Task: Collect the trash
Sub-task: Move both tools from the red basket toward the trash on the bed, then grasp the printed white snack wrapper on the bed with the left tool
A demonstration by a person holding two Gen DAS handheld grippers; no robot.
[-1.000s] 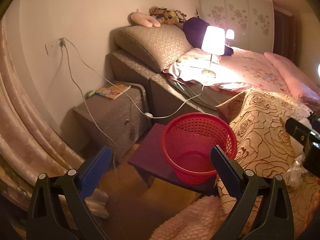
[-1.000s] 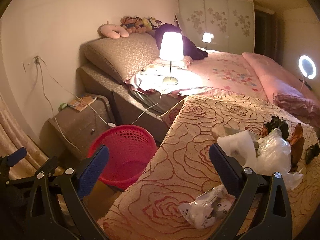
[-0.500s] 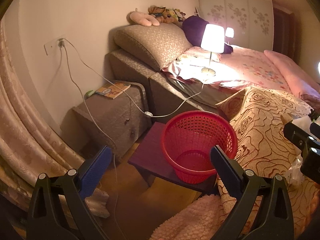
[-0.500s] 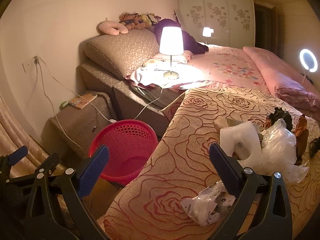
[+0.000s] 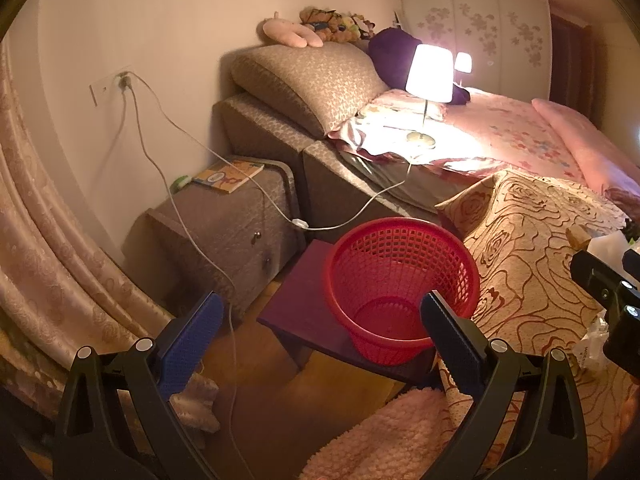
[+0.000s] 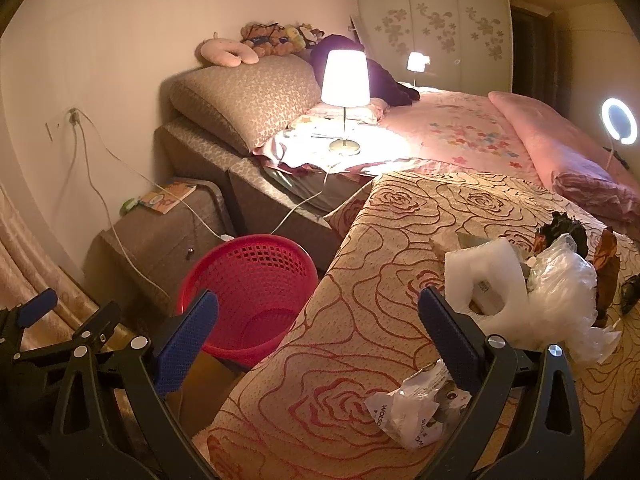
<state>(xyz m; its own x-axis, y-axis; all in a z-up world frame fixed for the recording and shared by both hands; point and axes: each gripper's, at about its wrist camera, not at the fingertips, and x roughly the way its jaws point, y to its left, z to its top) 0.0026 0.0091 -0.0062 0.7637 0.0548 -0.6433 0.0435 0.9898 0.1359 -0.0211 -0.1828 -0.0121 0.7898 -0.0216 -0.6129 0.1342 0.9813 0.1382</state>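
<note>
My left claw [image 5: 320, 334] is spread wide with nothing between its blue pads; it hangs above the floor, facing the red mesh basket [image 5: 400, 288]. The basket stands upright on a dark purple stool [image 5: 304, 304], just beside the edge of the rose-patterned bedspread [image 6: 392, 248], and I see nothing inside it.

My right claw [image 6: 320, 334] is likewise fully spread and holds nothing. It hovers over the near corner of the bedspread. A crumpled printed wrapper [image 6: 412, 408] lies on the bedspread just under and inboard of its right finger; I cannot tell whether they touch. Farther right sits the main trash pile: a white foam piece [image 6: 480, 276], a clear plastic bag [image 6: 568, 296] against it, and darker scraps [image 6: 560, 228] behind.

A lit lamp [image 6: 345, 80] stands on the bed near the pillow [image 6: 248, 96]. A book [image 5: 228, 174] lies on the nightstand [image 5: 224, 232].
</note>
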